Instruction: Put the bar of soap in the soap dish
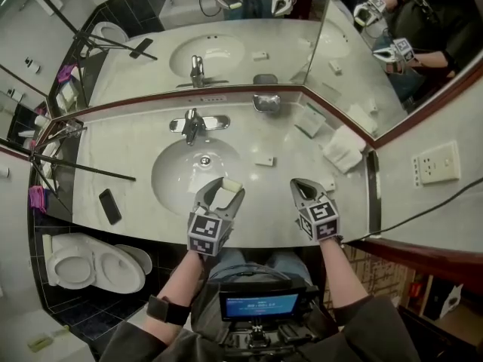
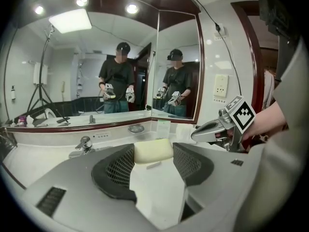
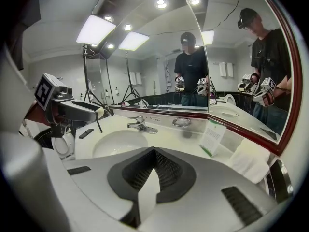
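A: Two grippers sit low in the middle of the head view. The left gripper (image 1: 225, 191) has its jaws partway apart and clamped on the bar of soap (image 2: 153, 150), pinched right at the tips with a pad on each end.

B: Soap's long axis?

A: It runs jaw to jaw, level across the centre of the left gripper view. The bar is off the counter, over the near rim of the basin (image 1: 170, 173) as the head view has it.

B: Right gripper?

A: The right gripper (image 1: 303, 185) is right of centre. Its jaws are pressed together with nothing between them.

B: Target?

A: The soap dish (image 1: 266, 102) is metal and sits upper middle in the head view, at the back of the counter against the mirror, right of the faucet (image 1: 192, 124). It looks empty. From the soap it lies up-frame and a little right. In the left gripper view it shows just above the bar, slightly left, well beyond.

B: Nearer hand?

A: About even. The left one carries the bar, so the reach is likely its own: forward past the basin, down into the dish, then release.
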A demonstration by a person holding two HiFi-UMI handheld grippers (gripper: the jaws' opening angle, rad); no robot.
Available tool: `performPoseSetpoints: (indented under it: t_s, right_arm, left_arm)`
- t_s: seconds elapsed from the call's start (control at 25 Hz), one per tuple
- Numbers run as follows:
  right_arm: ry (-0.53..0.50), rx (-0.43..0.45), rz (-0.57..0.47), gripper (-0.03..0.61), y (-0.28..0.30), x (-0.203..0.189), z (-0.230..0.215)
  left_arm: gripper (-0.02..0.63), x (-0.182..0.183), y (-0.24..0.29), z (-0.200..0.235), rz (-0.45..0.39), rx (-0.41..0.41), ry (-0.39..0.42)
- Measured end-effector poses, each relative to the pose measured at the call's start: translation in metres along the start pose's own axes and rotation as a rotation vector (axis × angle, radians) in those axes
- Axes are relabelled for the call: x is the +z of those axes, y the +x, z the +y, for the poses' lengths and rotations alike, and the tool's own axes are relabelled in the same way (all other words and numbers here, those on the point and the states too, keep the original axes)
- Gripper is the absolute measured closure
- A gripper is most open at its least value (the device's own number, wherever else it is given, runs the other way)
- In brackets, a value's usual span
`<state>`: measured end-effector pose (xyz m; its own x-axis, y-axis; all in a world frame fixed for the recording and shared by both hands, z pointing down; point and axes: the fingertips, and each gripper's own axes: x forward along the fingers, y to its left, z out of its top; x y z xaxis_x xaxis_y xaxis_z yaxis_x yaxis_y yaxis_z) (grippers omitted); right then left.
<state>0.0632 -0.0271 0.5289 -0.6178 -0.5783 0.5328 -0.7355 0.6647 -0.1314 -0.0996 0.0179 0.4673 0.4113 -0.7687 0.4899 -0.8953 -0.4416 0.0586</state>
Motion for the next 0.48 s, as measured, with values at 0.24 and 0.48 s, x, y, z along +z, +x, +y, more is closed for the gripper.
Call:
performPoseSetpoints:
  t_s: [0.24,0.48]
  right_arm:
    - [-0.029,0.013,-0.013,0.558,0.010,0.017,0.005]
    - [-0.042,0.026,-0.023,0.558,0.035,0.046,0.000]
  left_arm:
    - [0.362,0.008,0.017,0.005,0.008,0.004,0.009]
    - [0.362,0.020,0.067,0.016,0.033,0.021,0.012]
